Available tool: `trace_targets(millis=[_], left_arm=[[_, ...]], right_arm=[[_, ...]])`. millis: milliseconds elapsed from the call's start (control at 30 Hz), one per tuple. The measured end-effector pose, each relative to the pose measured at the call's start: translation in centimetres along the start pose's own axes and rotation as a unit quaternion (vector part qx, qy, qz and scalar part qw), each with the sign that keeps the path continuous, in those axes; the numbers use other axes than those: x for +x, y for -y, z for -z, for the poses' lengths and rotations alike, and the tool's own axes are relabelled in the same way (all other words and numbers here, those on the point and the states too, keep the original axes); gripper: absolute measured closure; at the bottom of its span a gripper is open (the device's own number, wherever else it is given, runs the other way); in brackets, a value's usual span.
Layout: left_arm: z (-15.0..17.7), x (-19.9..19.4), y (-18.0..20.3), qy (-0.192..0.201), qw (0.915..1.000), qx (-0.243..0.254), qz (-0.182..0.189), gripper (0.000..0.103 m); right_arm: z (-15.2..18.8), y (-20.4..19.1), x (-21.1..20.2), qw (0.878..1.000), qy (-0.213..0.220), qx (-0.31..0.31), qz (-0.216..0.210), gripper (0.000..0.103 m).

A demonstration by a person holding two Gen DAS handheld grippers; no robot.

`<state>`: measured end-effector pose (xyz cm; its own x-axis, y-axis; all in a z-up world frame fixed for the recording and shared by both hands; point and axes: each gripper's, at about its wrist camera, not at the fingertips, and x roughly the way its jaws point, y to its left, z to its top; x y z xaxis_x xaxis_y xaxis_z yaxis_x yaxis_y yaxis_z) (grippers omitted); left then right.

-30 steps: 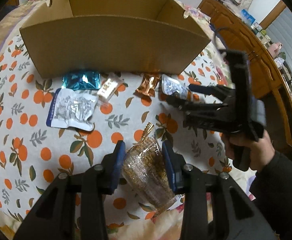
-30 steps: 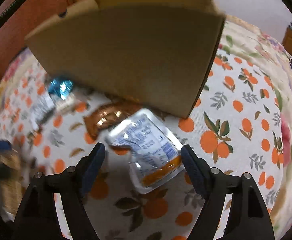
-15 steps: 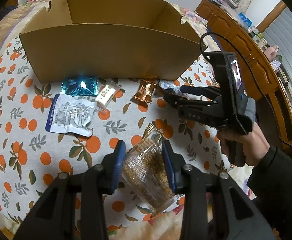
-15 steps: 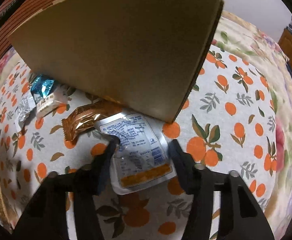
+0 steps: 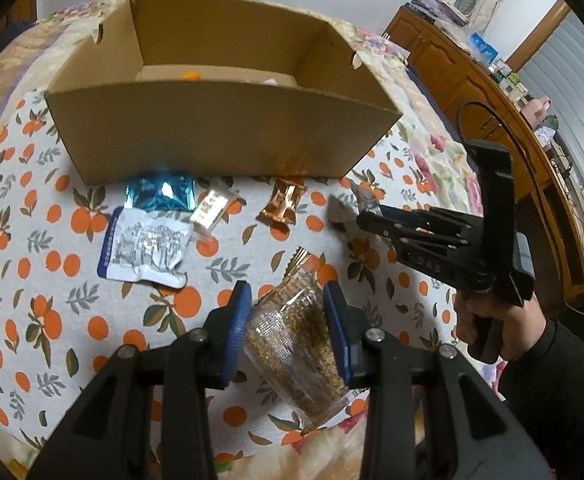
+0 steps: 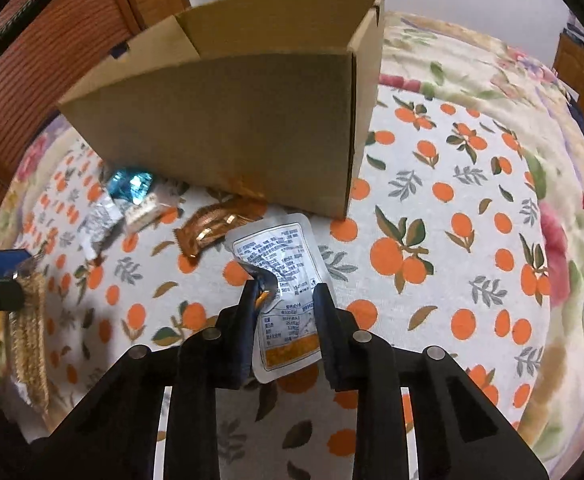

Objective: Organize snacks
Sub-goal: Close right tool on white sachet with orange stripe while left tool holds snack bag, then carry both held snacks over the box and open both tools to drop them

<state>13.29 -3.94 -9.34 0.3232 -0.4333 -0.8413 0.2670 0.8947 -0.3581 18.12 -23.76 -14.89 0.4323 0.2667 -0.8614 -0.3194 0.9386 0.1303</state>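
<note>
The left wrist view is taken from low over the near edge of the tablecloth (image 5: 31,240), facing the long front wall of the cardboard box (image 5: 219,132), with the whole box opening seen. The right wrist view is set nearer, beside the box's right corner (image 6: 350,128), and is aimed leftward along that same front wall. The strip of cloth before the box, with its copper wrapper (image 5: 283,204) (image 6: 215,228), is shared by both views.
</note>
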Motion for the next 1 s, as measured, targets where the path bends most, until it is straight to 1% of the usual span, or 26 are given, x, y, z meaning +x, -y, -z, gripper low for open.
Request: trace_targets(millis=[133, 267, 367, 500, 600, 733, 833, 1000], left_arm=[[-0.8, -1.2, 0.4, 0.013, 0.9999, 0.004, 0.003, 0.068], [-3.1, -3.3, 0.7, 0.04, 0.9991, 0.011, 0.004, 0.068], [-6.1, -5.2, 0.7, 0.066, 0.9974, 0.027, -0.01, 0.068], [-10.4, -6.9, 0.0, 0.093, 0.9945, 0.038, -0.032, 0.068], [-13.3, -7.1, -0.9, 0.103, 0.9921, 0.047, -0.055, 0.068], [-16.0, -6.0, -2.4, 0.108, 0.9906, 0.046, -0.07, 0.068], [-17.0, -4.6, -3.4, 0.104, 0.9905, 0.047, -0.077, 0.068], [-17.7, -1.5, -4.5, 0.089, 0.9913, 0.047, -0.084, 0.066]], right_arm=[[-0.3, -0.8, -1.6, 1.0, 0.016, -0.002, -0.008, 0.077], [-1.2, -1.6, -4.4, 0.998, 0.05, -0.003, -0.031, 0.077], [-3.1, -2.2, -6.5, 0.996, 0.079, -0.007, -0.043, 0.077], [-6.9, -3.3, -8.0, 0.992, 0.112, -0.019, -0.046, 0.077], [-9.1, -3.5, -7.7, 0.991, 0.121, -0.02, -0.047, 0.077], [-11.7, -3.5, -6.4, 0.99, 0.129, -0.009, -0.05, 0.077], [-12.8, -3.5, -4.9, 0.991, 0.127, -0.006, -0.049, 0.077], [-13.3, -3.3, -2.3, 0.993, 0.111, -0.003, -0.04, 0.075]])
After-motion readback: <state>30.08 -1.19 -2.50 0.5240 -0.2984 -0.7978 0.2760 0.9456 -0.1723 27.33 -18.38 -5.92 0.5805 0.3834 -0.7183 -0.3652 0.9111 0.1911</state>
